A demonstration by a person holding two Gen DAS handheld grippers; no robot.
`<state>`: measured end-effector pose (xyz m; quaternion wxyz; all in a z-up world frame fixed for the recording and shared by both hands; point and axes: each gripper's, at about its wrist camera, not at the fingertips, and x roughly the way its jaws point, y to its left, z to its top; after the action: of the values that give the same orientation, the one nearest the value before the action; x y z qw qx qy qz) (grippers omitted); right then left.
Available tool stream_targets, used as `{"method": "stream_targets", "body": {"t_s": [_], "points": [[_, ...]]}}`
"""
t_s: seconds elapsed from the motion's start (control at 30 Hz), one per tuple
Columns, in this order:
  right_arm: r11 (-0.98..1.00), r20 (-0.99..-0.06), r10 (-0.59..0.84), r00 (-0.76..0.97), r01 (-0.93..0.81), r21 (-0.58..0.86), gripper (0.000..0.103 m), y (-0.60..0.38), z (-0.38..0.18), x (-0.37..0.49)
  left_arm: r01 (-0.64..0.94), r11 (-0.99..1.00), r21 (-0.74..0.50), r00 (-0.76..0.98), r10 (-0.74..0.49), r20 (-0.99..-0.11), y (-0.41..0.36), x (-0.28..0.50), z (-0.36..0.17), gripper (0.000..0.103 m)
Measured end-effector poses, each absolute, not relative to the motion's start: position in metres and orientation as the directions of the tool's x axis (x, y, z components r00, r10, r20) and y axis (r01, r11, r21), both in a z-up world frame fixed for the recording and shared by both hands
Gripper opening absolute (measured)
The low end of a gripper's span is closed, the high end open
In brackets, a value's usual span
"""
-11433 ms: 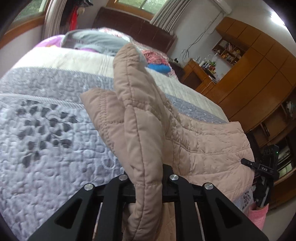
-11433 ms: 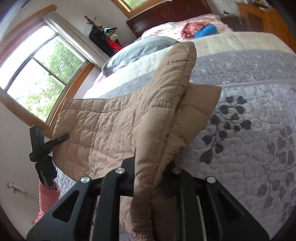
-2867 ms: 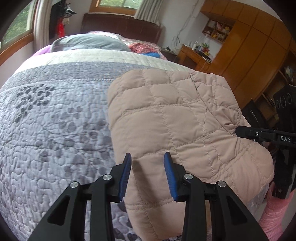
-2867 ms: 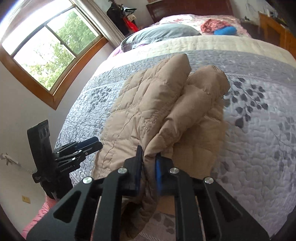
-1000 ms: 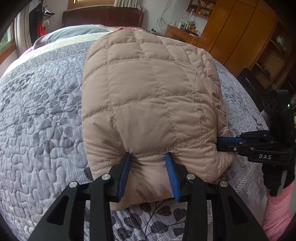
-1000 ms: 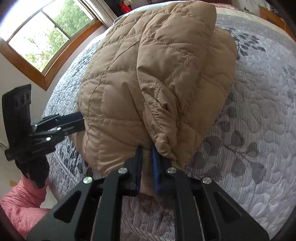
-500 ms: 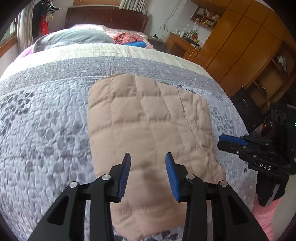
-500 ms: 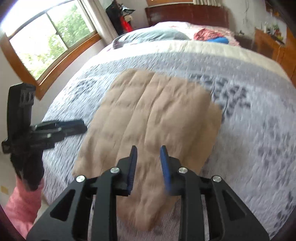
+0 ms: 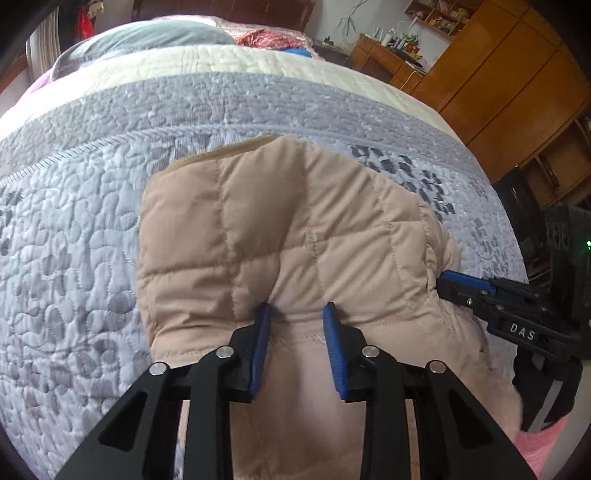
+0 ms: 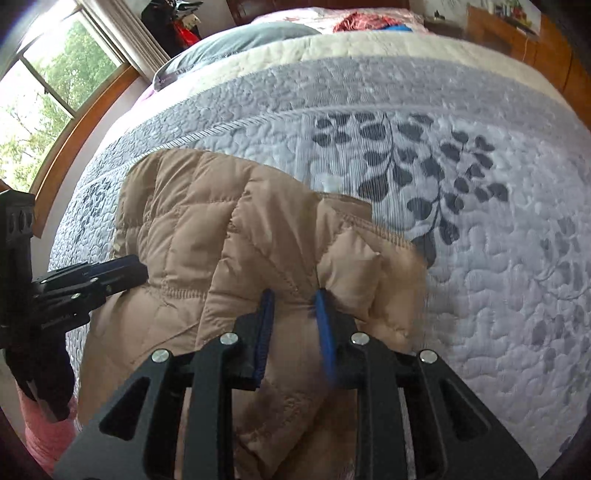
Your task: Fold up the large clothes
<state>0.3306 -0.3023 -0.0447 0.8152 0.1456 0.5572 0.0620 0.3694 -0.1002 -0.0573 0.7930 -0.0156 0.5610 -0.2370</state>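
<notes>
A tan quilted jacket lies folded on the grey patterned quilt of a bed. My left gripper is at the jacket's near edge. Its jaws are closing, and a puckered fold of the fabric sits pinched between the blue pads. In the right wrist view the same jacket shows its layered right side. My right gripper is closing too, with a bunched fold pinched between its pads. Each gripper appears in the other's view: the right gripper at the jacket's right edge, the left gripper at its left.
The quilt spreads wide to the right and beyond the jacket. A grey pillow and red clothes lie near the headboard. Wooden cabinets stand right of the bed, a window left. A pink sleeve shows below.
Half a second ago both grippers hung open above the flat jacket. Now both are down at its near edge with fabric bunched between narrower jaws.
</notes>
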Motion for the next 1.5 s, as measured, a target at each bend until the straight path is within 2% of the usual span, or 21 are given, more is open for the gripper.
{"method": "stream_targets", "body": {"t_s": [0.2,0.27,0.33,0.5,0.63,0.73,0.93,1.5], "points": [[0.942,-0.874,0.282,0.396,0.061,0.331,0.026,-0.305,-0.031,0.319,0.363,0.892,-0.268,0.289,-0.382,-0.878,-0.097,0.363,-0.047,0.03],[0.937,-0.857,0.295,0.422,0.045,0.345,0.033,-0.306,-0.017,0.309,0.375,0.891,-0.256,0.326,-0.385,-0.863,-0.089,0.348,-0.034,0.035],[0.942,-0.84,0.295,0.455,0.006,0.334,0.034,-0.303,0.003,0.29,0.388,0.895,-0.22,0.375,-0.372,-0.849,-0.079,0.328,-0.022,0.04],[0.942,-0.817,0.33,0.472,-0.116,0.314,0.034,-0.277,0.026,0.235,0.406,0.89,-0.208,0.407,-0.38,-0.831,-0.059,0.275,-0.014,0.04],[0.937,-0.824,0.348,0.447,-0.163,0.308,0.034,-0.259,0.018,0.211,0.399,0.895,-0.201,0.424,-0.374,-0.825,-0.05,0.249,-0.019,0.04],[0.954,-0.847,0.301,0.439,-0.147,0.263,0.034,-0.252,0.002,0.205,0.407,0.894,-0.187,0.419,-0.365,-0.831,-0.05,0.242,-0.034,0.042],[0.953,-0.854,0.303,0.423,-0.127,0.275,0.035,-0.247,-0.035,0.211,0.421,0.893,-0.161,0.422,-0.35,-0.836,-0.054,0.244,-0.057,0.042],[0.949,-0.827,0.314,0.466,-0.126,0.289,0.042,-0.25,-0.018,0.199,0.411,0.904,-0.12,0.467,-0.321,-0.824,-0.049,0.225,-0.035,0.042]]}}
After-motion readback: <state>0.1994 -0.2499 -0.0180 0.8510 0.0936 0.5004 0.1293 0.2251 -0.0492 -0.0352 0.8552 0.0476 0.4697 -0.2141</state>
